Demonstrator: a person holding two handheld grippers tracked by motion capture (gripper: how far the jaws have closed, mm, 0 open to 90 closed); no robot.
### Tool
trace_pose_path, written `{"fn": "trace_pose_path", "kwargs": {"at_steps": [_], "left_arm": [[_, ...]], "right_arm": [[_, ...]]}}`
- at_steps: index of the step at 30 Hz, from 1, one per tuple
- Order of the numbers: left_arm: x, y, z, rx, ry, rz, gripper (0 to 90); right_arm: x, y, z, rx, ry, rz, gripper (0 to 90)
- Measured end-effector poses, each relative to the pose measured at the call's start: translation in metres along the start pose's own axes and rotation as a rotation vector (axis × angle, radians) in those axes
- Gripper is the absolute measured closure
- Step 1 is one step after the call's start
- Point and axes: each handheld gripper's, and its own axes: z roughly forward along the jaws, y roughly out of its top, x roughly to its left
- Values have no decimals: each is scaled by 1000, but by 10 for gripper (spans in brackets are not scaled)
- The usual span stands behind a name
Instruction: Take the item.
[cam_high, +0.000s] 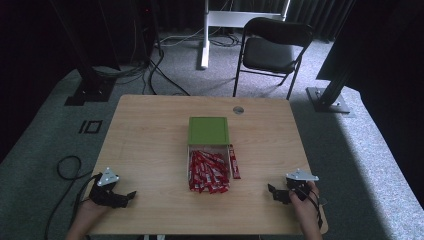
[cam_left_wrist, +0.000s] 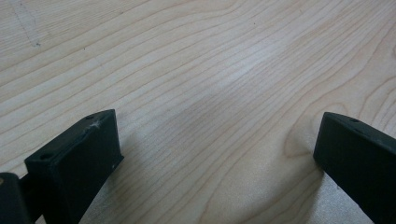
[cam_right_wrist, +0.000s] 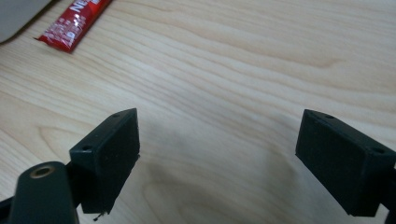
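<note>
Left hand-held gripper (cam_high: 131, 194): resting near the counter's (cam_high: 150, 130) near-left corner, jaws standing apart over bare wood.
Right hand-held gripper (cam_high: 270, 190): sitting near the near-right corner, jaws spread wide, gripping nothing.
Red sachets (cam_high: 207, 172): lying piled mid-counter against the green box (cam_high: 208, 131).
Stray sachet (cam_high: 234, 162): lying just beside the pile.

Both tools are matt black. The left gripper (cam_high: 131, 194) and the right gripper (cam_high: 270, 190) each carry a grey three-cornered plate above and behind the jaws, dotted with small fixings. A black cable trails back from each, away from the jaws. Seen close, the jaws are blocky black pads with a small screw hole near each outer end; a brass-ringed hole sits beside the right gripper's left jaw.
</note>
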Motion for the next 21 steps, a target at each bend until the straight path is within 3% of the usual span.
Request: {"fn": "trace_pose_path", "kwargs": {"at_steps": [13, 16, 18, 21], "left_arm": [[0, 0, 0, -1, 0, 0, 15], [0, 0, 0, -2, 0, 0, 15], [0, 0, 0, -1, 0, 0, 15], [0, 0, 0, -1, 0, 0, 15]], "right_arm": [[-3, -17, -8, 18, 14, -72, 131], [-4, -18, -8, 16, 36, -80, 132], [-3, -20, -11, 16, 64, -114, 132], [-3, -22, -12, 18, 69, -113, 132]]}}
